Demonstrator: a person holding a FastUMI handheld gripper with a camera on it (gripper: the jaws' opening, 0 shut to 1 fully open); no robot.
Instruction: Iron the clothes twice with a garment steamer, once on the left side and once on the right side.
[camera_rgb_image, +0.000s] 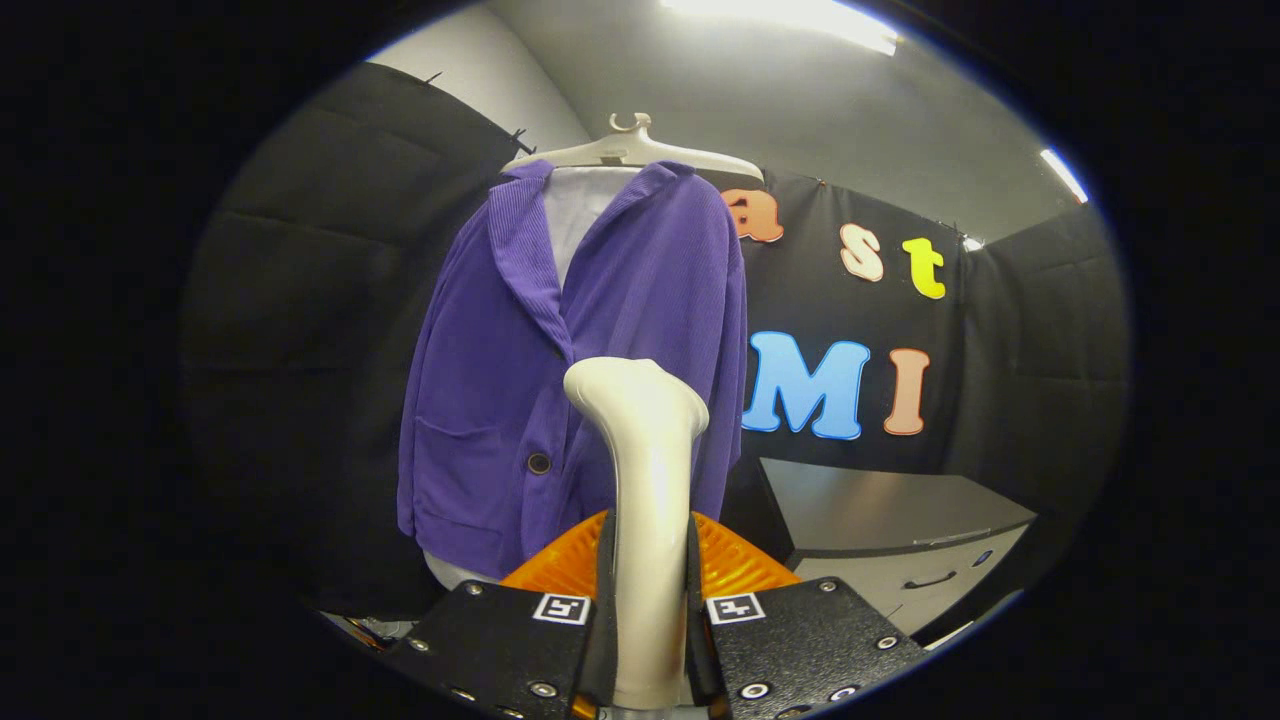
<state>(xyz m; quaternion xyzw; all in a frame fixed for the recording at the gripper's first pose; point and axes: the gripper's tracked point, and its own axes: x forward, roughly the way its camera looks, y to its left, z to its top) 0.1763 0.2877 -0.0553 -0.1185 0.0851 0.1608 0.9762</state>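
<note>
Here the fingers (648, 610) clamp the steamer (642, 470) before the purple jacket (600, 350), cabinet (890, 530) beside.

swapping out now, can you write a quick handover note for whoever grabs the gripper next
Gripper: shut on the garment steamer, both fingers pressing its cream handle, head pointing up and forward.
Clothes: a purple jacket over a white shirt hangs on a pale hanger just beyond the steamer head, in front of the booth's black wall. Jacket is buttoned low at the front.
Beside it, past the jacket's right sleeve, stands a grey cabinet.
Done: steamer is picked up and aimed at the jacket. Whether any pass has been made cannot be told from this view.
Left: assume both passes, one on the left side and one on the right.
</note>
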